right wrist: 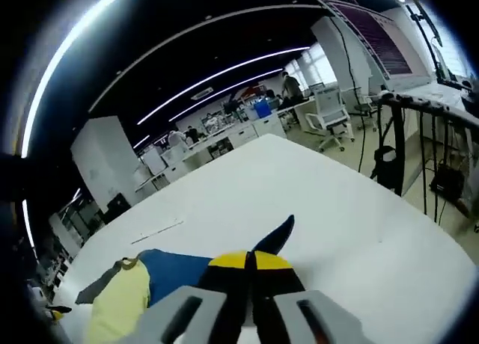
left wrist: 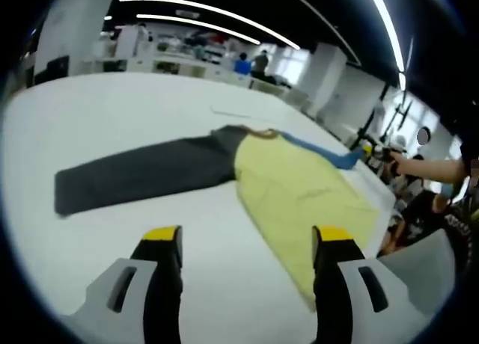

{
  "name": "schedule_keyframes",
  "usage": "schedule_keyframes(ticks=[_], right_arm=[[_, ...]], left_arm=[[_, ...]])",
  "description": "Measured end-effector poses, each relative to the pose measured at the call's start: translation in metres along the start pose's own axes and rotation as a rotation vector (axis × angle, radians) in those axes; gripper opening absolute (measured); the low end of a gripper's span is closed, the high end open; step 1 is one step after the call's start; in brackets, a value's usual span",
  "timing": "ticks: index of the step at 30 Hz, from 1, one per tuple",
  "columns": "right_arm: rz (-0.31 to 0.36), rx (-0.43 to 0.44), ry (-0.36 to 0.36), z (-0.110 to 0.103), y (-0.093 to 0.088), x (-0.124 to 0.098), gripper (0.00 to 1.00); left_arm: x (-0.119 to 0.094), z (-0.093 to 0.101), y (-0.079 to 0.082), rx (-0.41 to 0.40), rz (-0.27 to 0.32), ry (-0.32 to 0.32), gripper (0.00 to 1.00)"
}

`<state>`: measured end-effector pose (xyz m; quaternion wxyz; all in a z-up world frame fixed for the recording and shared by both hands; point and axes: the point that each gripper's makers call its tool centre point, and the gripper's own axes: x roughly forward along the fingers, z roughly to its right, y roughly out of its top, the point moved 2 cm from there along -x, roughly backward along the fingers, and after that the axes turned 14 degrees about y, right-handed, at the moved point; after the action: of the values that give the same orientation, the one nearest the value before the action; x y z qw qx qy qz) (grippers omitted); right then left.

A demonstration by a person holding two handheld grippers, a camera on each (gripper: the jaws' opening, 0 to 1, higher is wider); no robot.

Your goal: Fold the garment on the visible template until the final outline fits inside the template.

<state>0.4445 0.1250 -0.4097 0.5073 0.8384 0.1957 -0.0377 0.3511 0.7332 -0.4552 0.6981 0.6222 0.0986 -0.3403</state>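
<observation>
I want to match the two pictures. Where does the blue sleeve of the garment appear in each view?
Left gripper view: the blue sleeve runs along the far edge of the yellow panel, right of centre, toward the right gripper.
Right gripper view: the blue sleeve lies at lower left, its tip pinched in the shut right gripper.
Shared landmark: the yellow panel beside the blue, on the white table.

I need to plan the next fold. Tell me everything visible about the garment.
The garment is soft cloth, lying flat and spread on the white table. It has a yellow body, one long dark grey sleeve stretched out and one blue sleeve. The right gripper is shut on the blue sleeve's end, lifting it. The left gripper hovers open just short of the yellow hem.
</observation>
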Motion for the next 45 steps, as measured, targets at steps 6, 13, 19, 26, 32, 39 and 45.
schedule_keyframes(ticks=[6,13,19,26,32,39,45], right_arm=[[-0.005,-0.048,0.086,-0.036,0.009,0.022,0.00],[-0.031,-0.079,0.177,-0.072,0.006,0.047,0.00],[-0.057,-0.101,0.260,-0.106,0.000,0.068,0.00],[-0.094,-0.123,0.372,-0.144,-0.009,0.099,0.00],[-0.097,-0.119,0.456,-0.176,-0.014,0.122,0.00],[-0.094,-0.137,0.567,-0.226,-0.007,0.140,0.00],[-0.092,-0.159,0.654,-0.266,-0.004,0.148,0.00]], left_arm=[[-0.004,-0.001,0.002,-0.004,0.021,0.000,0.66],[-0.009,-0.002,0.004,-0.012,0.043,0.001,0.66],[-0.013,-0.002,0.005,-0.019,0.063,0.003,0.65],[-0.016,-0.002,0.006,-0.022,0.079,0.006,0.66],[-0.020,0.000,0.007,-0.011,0.081,0.001,0.66],[-0.023,-0.004,0.010,-0.015,0.094,0.011,0.66],[-0.024,-0.003,0.006,-0.015,0.089,0.015,0.66]])
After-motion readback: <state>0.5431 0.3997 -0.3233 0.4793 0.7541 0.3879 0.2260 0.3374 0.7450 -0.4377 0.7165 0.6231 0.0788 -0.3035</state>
